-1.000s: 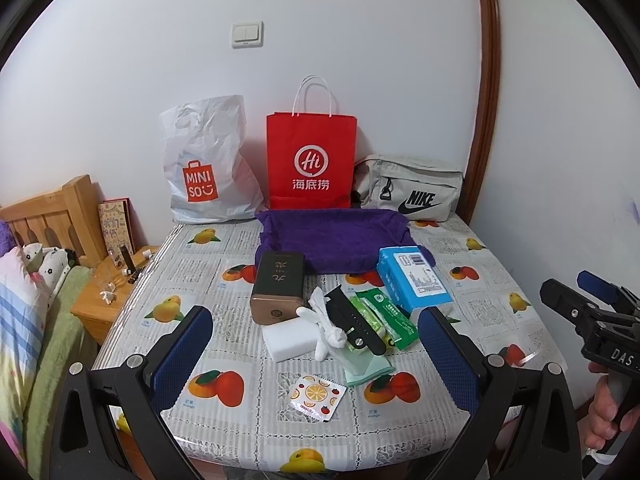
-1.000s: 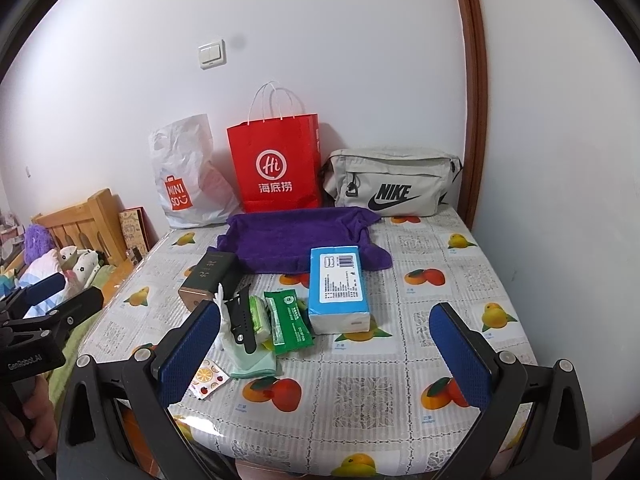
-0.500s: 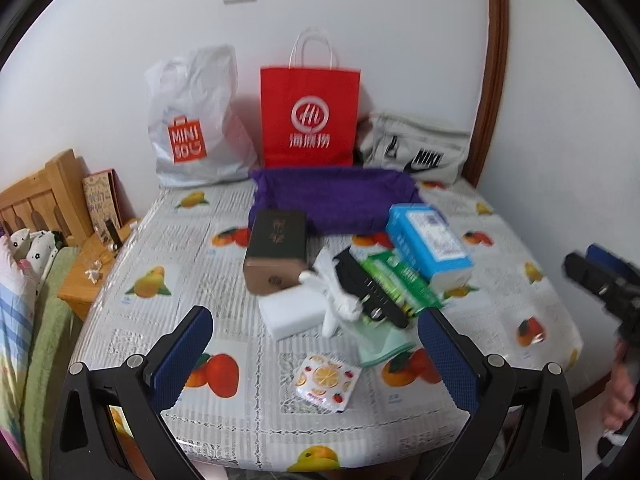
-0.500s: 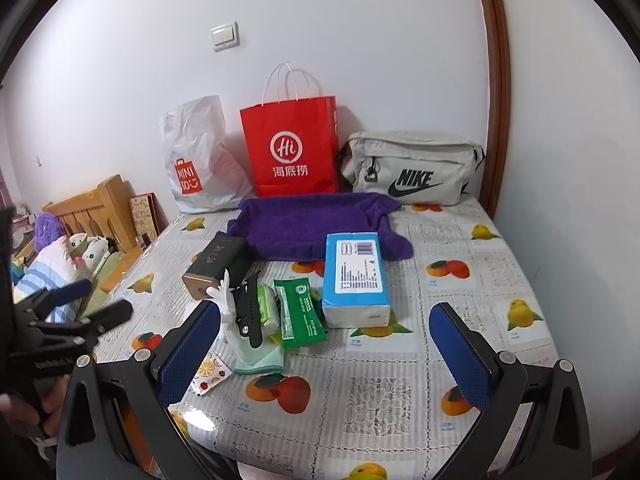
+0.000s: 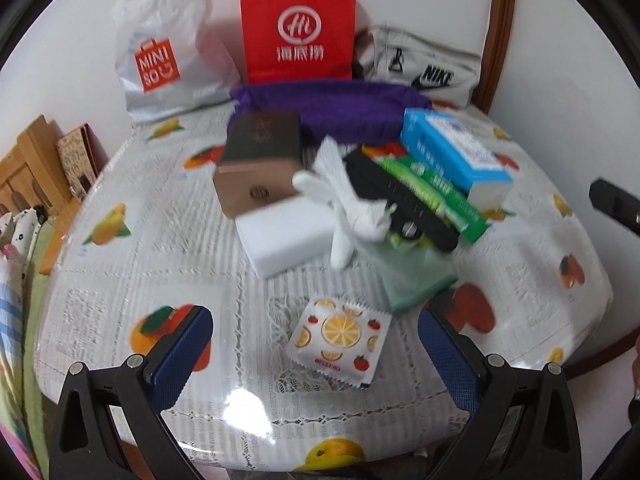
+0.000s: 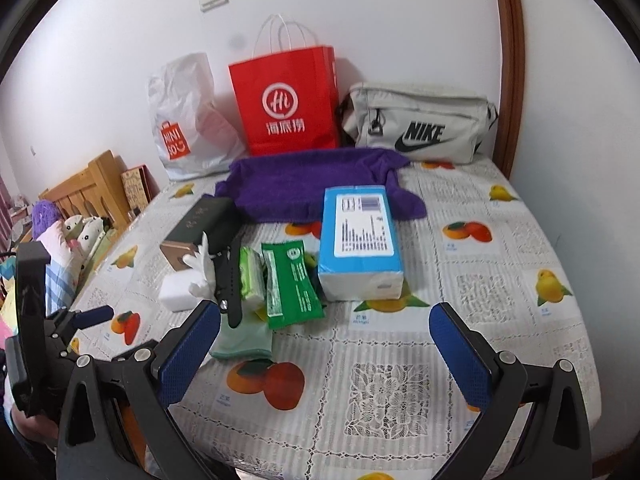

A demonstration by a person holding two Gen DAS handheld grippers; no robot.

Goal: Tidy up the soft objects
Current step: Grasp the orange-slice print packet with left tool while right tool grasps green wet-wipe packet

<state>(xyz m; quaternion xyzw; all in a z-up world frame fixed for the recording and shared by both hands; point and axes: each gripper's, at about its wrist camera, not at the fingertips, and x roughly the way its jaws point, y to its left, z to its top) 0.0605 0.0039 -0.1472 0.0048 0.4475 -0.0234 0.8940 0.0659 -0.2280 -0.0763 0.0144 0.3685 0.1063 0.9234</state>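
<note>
We judge nothing sorted yet: the white glove [image 5: 344, 204], green cloth [image 5: 416, 276] and purple towel [image 5: 340, 112] lie mid-frame on the desk [image 5: 120, 280]. Our left gripper [image 5: 314, 356] and right gripper [image 6: 324, 352] gape wide, empty.

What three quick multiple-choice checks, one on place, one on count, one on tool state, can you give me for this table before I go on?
1. Where does the fruit-print sachet lie?
A. Under the purple towel
B. Alone at the near table edge, between the left tool's fingers in its view
C. On the blue tissue pack

2. How many bags stand along the wall?
A. Three
B. One
C. Five

3. What state is the right tool in?
A. Shut on the green pack
B. Shut, empty
C. Open, holding nothing

Answers: 1 B, it sits apart from the pile; 2 A, white plastic bag, red paper bag, grey Nike bag; 3 C, fingers spread over bare cloth.
</note>
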